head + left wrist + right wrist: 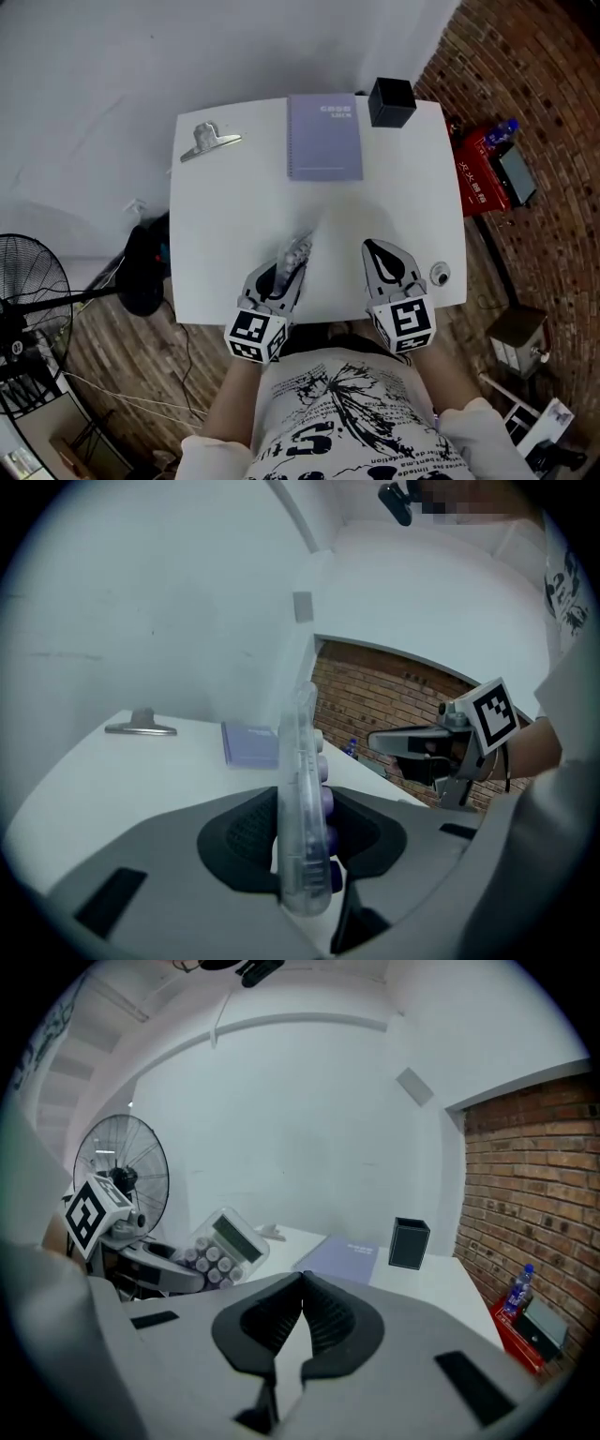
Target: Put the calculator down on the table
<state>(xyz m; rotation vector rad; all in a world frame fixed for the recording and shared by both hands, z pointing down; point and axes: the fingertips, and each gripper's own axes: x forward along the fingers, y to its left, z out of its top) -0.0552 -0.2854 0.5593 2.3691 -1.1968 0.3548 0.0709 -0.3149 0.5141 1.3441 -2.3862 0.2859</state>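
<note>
Calculator clamped in left gripper above white table

Calculator point(302, 799) with a clear plastic shell and round purple keys stands on its long edge, upright, between the two jaws of the left gripper point(289, 266). The dark pads press on its two flat faces, so the claw is grasping it. The keys face toward the person's right. Seen from the other side, its small screen sits above the rows of keys. The calculator is over the near part of the table point(234, 225), close to the front edge. Whether it touches the tabletop cannot be made out.

Just to the right, and apart from it, the right gripper point(302, 1283) is held over the same near edge. Its claw is clenched, the pad tips meeting with nothing between them. Both grippers point away from the person, toward the far side of the table.

Near the front right corner lies a small round object point(439, 275). At the far edge a lilac notebook point(324, 137) lies flat, with a black box point(391, 102) just beside it at the far right corner. A metal clip point(210, 142) lies near the far left corner, well apart from the notebook.

Off the table, a fan point(28, 281) stands at the left and a red box point(480, 173) sits at the right.
</note>
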